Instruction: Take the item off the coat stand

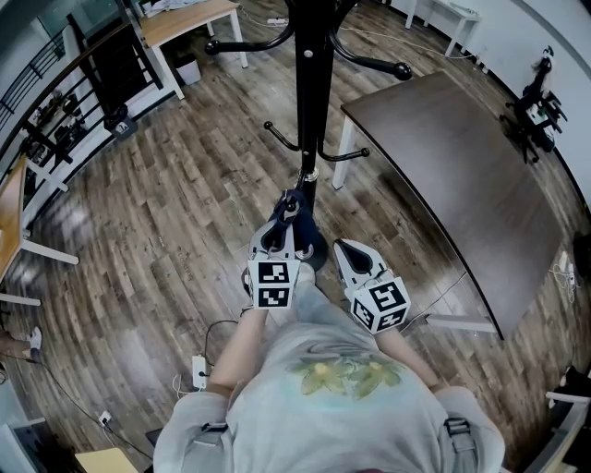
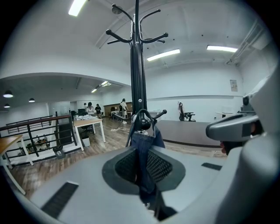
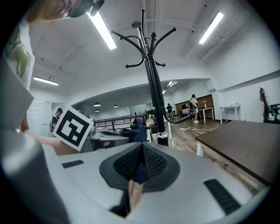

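The black coat stand (image 1: 312,83) rises just ahead of me, with curved hooks low and high on its pole. A dark blue cloth item (image 1: 293,203) hangs on a low hook with a ball end (image 2: 144,124). My left gripper (image 1: 288,214) is shut on this blue cloth (image 2: 146,148), right below the hook. The right gripper (image 1: 343,248) is beside it, a little to the right of the pole's base, with its jaws together and nothing held. In the right gripper view the stand (image 3: 153,87) is straight ahead, the blue item (image 3: 133,131) to its left.
A dark brown table (image 1: 462,175) stands close on the right of the stand. A light wooden table (image 1: 185,23) is at the back left, with a black railing (image 1: 55,102) along the left. A power strip and cable (image 1: 199,369) lie on the wood floor near my feet.
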The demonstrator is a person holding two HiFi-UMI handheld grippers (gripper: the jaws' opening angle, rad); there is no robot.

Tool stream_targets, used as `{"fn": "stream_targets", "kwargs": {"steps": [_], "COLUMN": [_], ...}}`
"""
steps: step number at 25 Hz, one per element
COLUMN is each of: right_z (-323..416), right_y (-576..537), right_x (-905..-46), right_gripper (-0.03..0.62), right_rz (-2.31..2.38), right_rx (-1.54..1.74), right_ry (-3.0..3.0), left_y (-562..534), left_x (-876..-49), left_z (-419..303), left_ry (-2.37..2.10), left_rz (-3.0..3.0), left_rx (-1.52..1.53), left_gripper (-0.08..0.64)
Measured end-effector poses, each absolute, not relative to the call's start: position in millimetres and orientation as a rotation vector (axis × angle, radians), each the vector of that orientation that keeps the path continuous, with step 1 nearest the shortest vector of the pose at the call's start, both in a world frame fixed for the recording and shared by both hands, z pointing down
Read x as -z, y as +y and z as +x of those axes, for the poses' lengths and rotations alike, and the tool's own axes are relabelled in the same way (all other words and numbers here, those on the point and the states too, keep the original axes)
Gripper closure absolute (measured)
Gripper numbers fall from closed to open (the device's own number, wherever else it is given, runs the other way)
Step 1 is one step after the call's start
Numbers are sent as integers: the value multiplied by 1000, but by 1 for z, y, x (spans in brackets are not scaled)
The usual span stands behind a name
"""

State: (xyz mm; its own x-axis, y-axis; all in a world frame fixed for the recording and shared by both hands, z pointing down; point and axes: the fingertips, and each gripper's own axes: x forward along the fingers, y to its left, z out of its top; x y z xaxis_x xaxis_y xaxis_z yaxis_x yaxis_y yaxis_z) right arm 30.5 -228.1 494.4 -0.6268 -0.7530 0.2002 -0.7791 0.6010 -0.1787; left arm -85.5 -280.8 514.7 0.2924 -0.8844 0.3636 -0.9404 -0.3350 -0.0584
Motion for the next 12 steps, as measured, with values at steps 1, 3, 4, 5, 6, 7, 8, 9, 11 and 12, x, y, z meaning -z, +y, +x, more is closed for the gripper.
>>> {"fn": "stream_targets", "kwargs": {"steps": [1,3,4,5,6,7,8,9,11,12], "right_z": [30,30,29,28,27,25,24,23,21,20], "right_y": [-227,-225,-224,-223,-222,-221,-220,-218,-215,-214], "right_x": [-494,-494,-494,-494,-494,-495,-495,-496,-497,-497], "right_gripper": [586,586,586,586,586,586,586,586,586,586], "right_rz": [1303,1300,1298,1295,1292,1288,1282,1275,1260,1252], "right_rx": [-380,-379,-379,-380,-382,-384,-385,-386,-387,-388], "right_ry": [-2718,-2721,-2722,-2724,-2725,-2727,-2728,-2730,-2735,-2737], "left_y": [-280,-277,-275,-274,-272,-270,-267,-265,-260,-257], "left_x": [-513,-511,-510,-509,-508,-507,-506,-506,-505,-505], "left_z": [-86,-86,-87,-87,-87,-88,-88,-88,-88,-88], "left_ry": [-1706,-1710,-1710,-1709,-1708,-1707,-1706,-1705,-1704,-1704], "left_rz": [2387,2388,2390,2393,2397,2400,2404,2406,2406,2405], "left_rx": [-498,-495,-493,-491,-488,-486,-484,-483,-483,-481], "left_gripper": [518,518,518,518,518,518,518,518,518,518]}}
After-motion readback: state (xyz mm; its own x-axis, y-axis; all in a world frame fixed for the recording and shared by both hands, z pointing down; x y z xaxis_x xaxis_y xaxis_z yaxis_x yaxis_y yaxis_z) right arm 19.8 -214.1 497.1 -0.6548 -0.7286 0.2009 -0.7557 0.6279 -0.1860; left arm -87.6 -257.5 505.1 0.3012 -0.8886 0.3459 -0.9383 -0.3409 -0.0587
